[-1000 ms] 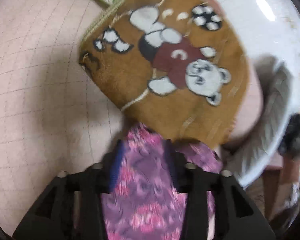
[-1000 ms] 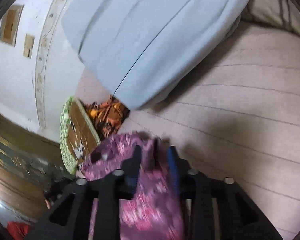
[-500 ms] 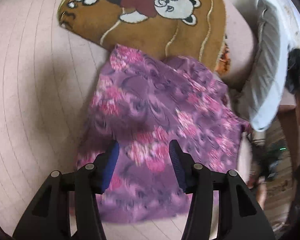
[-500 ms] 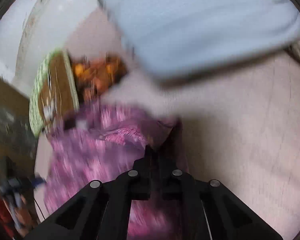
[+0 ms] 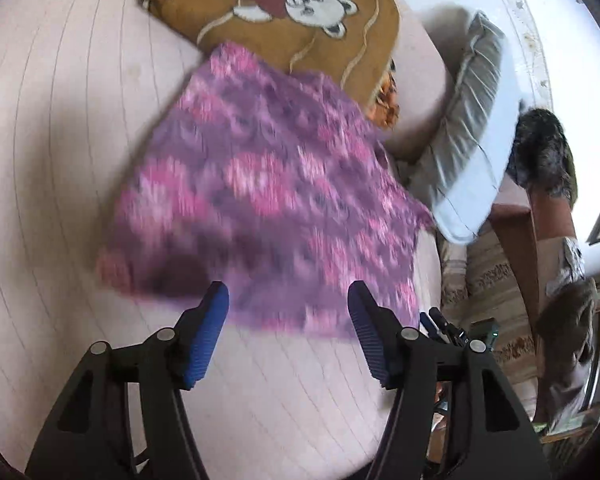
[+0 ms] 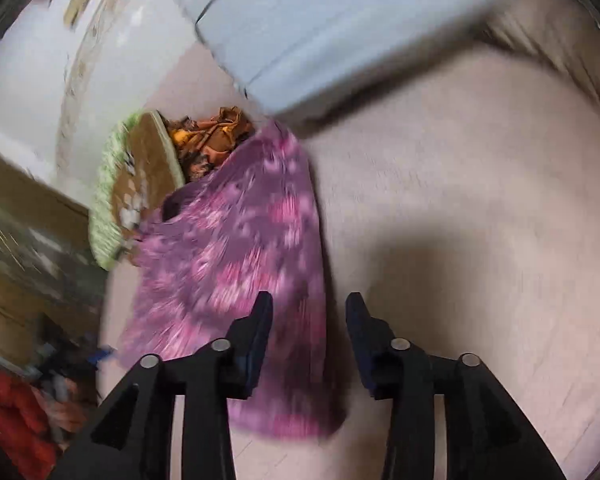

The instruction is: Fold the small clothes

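A purple garment with pink flowers (image 5: 260, 200) lies spread flat on the pale pink bedsheet (image 5: 60, 160). It also shows in the right wrist view (image 6: 240, 256), left of centre. My left gripper (image 5: 288, 300) is open and empty, hovering just short of the garment's near edge. My right gripper (image 6: 308, 312) is open and empty, above the garment's right edge, with its left finger over the cloth. Both views are blurred by motion.
A brown mat with a cartoon bear (image 5: 284, 12) lies beyond the garment, an orange cloth (image 6: 212, 140) beside it. A light blue pillow (image 6: 340, 28) lies at the far right. The bed edge, a wooden chair (image 5: 540, 220) and red clothing (image 6: 16, 412) lie off to the side.
Both grippers let go of the purple garment and opened. It now lies spread on the bed, and both grippers have drawn back from it.
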`<state>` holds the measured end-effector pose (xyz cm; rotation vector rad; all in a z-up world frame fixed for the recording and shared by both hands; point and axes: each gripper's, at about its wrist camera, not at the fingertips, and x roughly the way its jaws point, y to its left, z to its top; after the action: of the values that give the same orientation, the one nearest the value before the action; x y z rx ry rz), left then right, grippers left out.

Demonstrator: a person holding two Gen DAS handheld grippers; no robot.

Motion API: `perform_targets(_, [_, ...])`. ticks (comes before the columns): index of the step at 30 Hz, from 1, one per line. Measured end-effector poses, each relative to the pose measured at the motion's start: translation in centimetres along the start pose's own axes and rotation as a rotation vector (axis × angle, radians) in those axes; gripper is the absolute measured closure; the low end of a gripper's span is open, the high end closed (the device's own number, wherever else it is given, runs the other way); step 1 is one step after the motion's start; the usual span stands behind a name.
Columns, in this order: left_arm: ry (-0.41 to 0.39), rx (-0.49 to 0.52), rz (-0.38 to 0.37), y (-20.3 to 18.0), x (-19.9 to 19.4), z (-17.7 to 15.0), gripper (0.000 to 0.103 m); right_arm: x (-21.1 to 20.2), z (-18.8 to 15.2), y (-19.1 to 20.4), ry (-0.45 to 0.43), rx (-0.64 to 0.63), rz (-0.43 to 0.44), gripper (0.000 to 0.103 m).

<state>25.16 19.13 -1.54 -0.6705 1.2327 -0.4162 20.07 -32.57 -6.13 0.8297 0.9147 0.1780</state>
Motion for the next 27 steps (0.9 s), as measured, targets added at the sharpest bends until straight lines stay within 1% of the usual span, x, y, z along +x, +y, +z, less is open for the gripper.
perform_targets(2, [-0.007,-0.040,-0.013,0.6,0.7,-1.3,0.042,-0.5,-1.3,-0.8,-0.006,0.050,0.043,0.045])
perform_targets(3, [-0.010,-0.068,-0.028,1.0,1.2,-1.7,0.042,-0.5,-2.0,-1.0,-0.003,0.067,0.056,0.043])
perform_targets(5, [-0.013,-0.158,-0.061,2.6,2.2,-2.6,0.042,-0.2,-3.1,-1.3,0.012,0.111,0.093,0.040])
perform_targets(6, [-0.019,-0.196,-0.065,3.0,2.7,-2.6,0.042,0.4,-3.8,-1.4,0.033,0.140,0.121,0.039])
perform_targets(8, [-0.034,-0.269,-0.057,4.1,3.5,-2.7,0.042,1.1,-4.3,-1.2,0.047,0.171,0.143,0.037])
perform_targets(10, [-0.043,-0.315,-0.057,4.4,4.4,-2.3,0.042,2.0,-4.4,-0.7,0.033,0.188,0.157,0.035])
perform_targets(13, [-0.066,-0.387,-0.062,4.9,5.6,-1.2,0.042,3.4,-4.2,-0.6,0.010,0.257,0.159,0.035])
perform_targets(15, [-0.077,-0.412,-0.057,4.9,6.2,-0.5,0.042,4.2,-4.1,-0.4,-0.007,0.287,0.138,0.036])
perform_targets(16, [-0.083,-0.414,-0.053,4.9,6.4,-0.3,0.042,4.3,-3.9,-0.3,-0.012,0.285,0.138,0.045])
perform_targets(17, [-0.090,-0.410,-0.047,4.8,6.3,-0.3,0.048,4.5,-3.8,-0.1,-0.011,0.276,0.151,0.075])
perform_targets(18, [-0.110,-0.382,-0.025,4.2,6.0,0.0,0.075,4.6,-3.7,0.1,-0.003,0.265,0.155,0.093])
perform_targets(19, [-0.116,-0.345,0.005,3.7,5.8,0.1,0.092,4.5,-3.7,0.4,0.001,0.243,0.150,0.093])
perform_targets(21, [-0.143,-0.291,0.068,2.7,5.3,0.1,0.094,3.6,-3.7,1.5,-0.018,0.162,0.133,0.094])
perform_targets(22, [-0.173,-0.240,0.138,1.7,4.9,-0.2,0.095,3.2,-3.8,1.8,-0.023,0.147,0.143,0.094])
perform_targets(24, [-0.197,-0.180,0.223,0.7,4.5,-0.7,0.096,2.3,-4.0,2.4,-0.024,0.127,0.168,0.094])
perform_targets(25, [-0.221,-0.140,0.273,-0.3,4.2,-1.3,0.096,1.8,-4.1,2.7,-0.023,0.112,0.182,0.095])
perform_targets(27, [-0.262,-0.097,0.315,-1.1,3.3,-2.2,0.096,0.9,-4.5,3.4,-0.013,0.087,0.207,0.095])
